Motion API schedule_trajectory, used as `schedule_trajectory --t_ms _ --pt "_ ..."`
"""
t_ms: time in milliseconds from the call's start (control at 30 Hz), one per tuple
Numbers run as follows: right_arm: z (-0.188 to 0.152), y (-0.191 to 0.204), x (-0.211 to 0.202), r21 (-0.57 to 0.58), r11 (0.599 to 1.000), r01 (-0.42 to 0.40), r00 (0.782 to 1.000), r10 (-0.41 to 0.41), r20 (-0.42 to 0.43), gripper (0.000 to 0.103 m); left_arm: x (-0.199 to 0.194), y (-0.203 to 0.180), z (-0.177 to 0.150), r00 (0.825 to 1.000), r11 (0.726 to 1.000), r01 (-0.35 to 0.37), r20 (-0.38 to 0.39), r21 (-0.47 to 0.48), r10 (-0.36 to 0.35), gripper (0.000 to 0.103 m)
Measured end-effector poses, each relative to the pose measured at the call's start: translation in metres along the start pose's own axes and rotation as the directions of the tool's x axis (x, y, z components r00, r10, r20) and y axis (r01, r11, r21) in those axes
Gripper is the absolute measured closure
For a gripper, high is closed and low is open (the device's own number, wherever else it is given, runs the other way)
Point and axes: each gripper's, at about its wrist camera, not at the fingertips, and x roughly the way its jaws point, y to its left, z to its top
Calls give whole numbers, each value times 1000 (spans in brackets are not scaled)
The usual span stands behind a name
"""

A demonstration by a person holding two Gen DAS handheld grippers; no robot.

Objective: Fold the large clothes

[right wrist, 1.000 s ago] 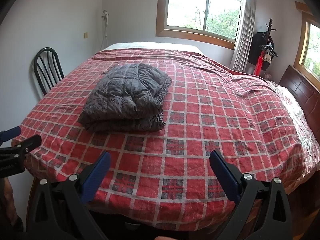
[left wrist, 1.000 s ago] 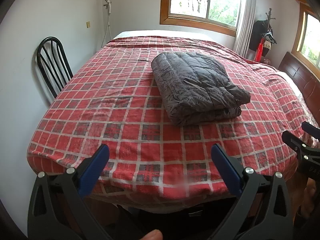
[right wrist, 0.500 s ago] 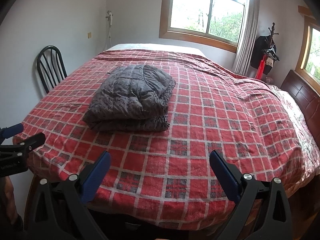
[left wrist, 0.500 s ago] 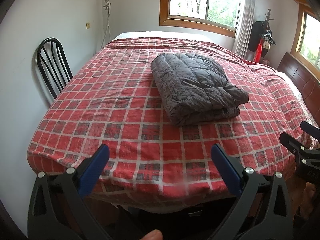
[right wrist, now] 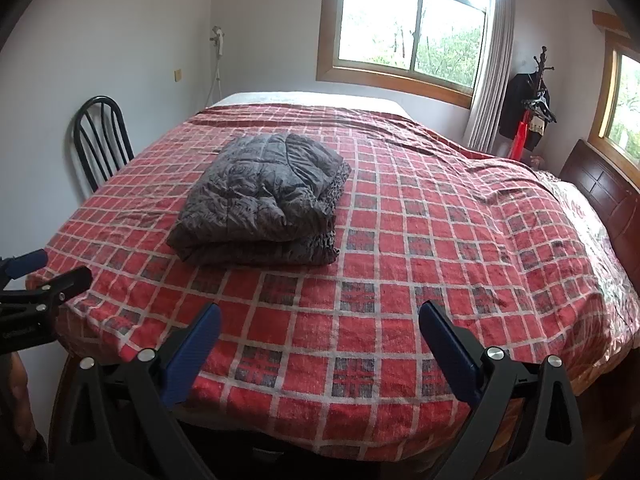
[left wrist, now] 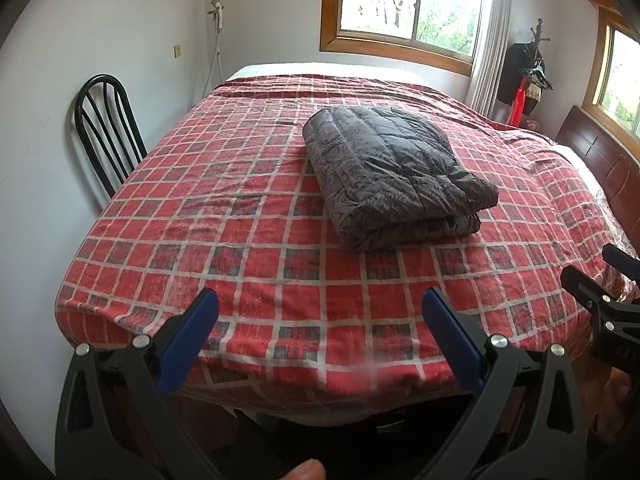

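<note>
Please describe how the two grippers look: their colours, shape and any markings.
Both the left gripper and right gripper have black plastic frames with triangular cut-outs, silver round bolts, and flat blue pads on the fingers. Faint pale lettering marks the bodies; it is unreadable.

Item count, both views combined:

- Grippers: two. Left gripper (left wrist: 320, 312), right gripper (right wrist: 319, 326). Each has two blue-padded fingers, four in all, spread apart.
- Folded grey garment (left wrist: 394, 174): one.
- Bed (left wrist: 240, 208) with red plaid cover: one.
- Black chair (left wrist: 106, 136): one.
- Windows: two. One on the far wall (left wrist: 408, 4), one on the right wall (left wrist: 618, 76).
- Curtain (left wrist: 490, 36): one.
- Coat stand (left wrist: 528, 76): one.
- Headboard (left wrist: 600, 160): one.
</note>
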Motion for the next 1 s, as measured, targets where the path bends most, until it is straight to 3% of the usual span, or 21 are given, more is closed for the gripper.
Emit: schedule_trajectory --t_ms 1000 --pt "-1 5 -5 -23 1000 -7 1000 7 -4 4 -8 -2 -2 1000 1000 0 12 -2 0 3"
